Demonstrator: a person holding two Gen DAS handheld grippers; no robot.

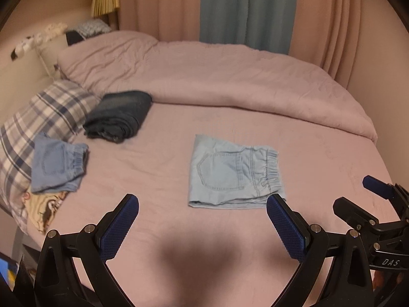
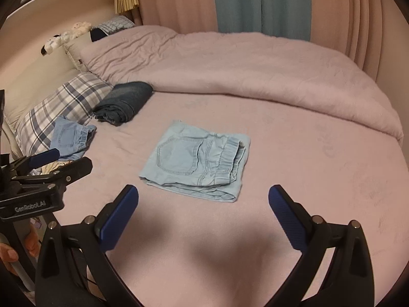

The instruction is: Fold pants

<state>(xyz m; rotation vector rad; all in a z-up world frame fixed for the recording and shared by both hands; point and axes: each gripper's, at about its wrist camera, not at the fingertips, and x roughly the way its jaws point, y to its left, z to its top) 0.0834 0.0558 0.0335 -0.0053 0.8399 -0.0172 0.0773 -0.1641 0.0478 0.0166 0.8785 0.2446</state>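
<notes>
Both spread wide and empty, left gripper [image 1: 202, 206] and right gripper [image 2: 203, 195], low in frame. Light denim pants [image 2: 196, 163] mid-frame on the pink bedsheet [image 2: 306, 179], folded square already. Pretty much done, maybe just stacking left.

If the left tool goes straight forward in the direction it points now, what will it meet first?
Probably the folded light blue pants on the bed sheet. The left tool is open and empty, and the pants' near edge lies just ahead between its fingers. If it points steeply down, it may touch the sheet first; depth is unclear.
</notes>
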